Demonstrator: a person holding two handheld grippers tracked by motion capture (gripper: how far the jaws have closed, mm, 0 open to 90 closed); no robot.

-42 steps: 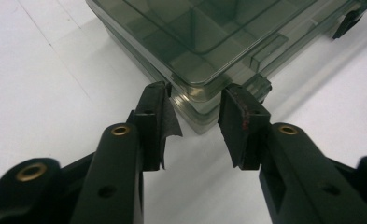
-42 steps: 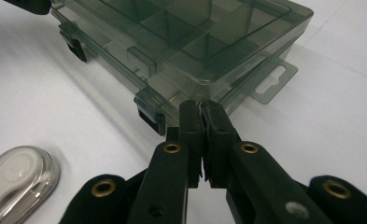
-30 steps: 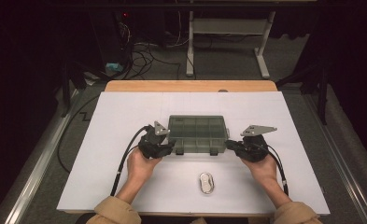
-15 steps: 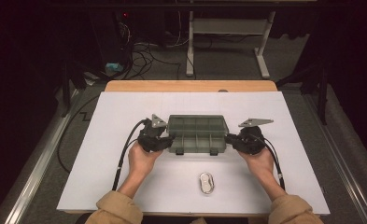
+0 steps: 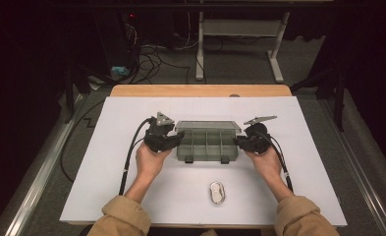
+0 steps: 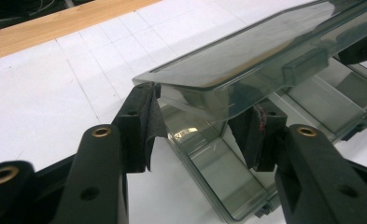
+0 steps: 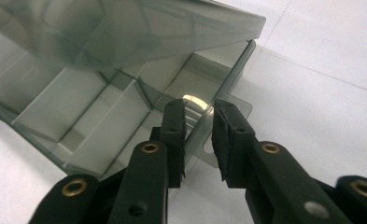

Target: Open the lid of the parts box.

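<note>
Left tongs (image 6: 195,130) | lid (image 6: 265,51) raised higher | right tongs (image 7: 197,135) opening

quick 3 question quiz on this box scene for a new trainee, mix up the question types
1. True or false: the lid of the compartment box lies fully shut.
2. What stands between the jaws of the right gripper? A: the box's end wall. B: the small metal oval. C: the table edge.
3. In the high view, where does the small metal oval lie relative to the box?

Key
1. False: the left gripper holds the lid raised at one corner.
2. A: one jaw is inside the box and the other outside.
3. On the white table top, on the person's side of the box and apart from it.
</note>
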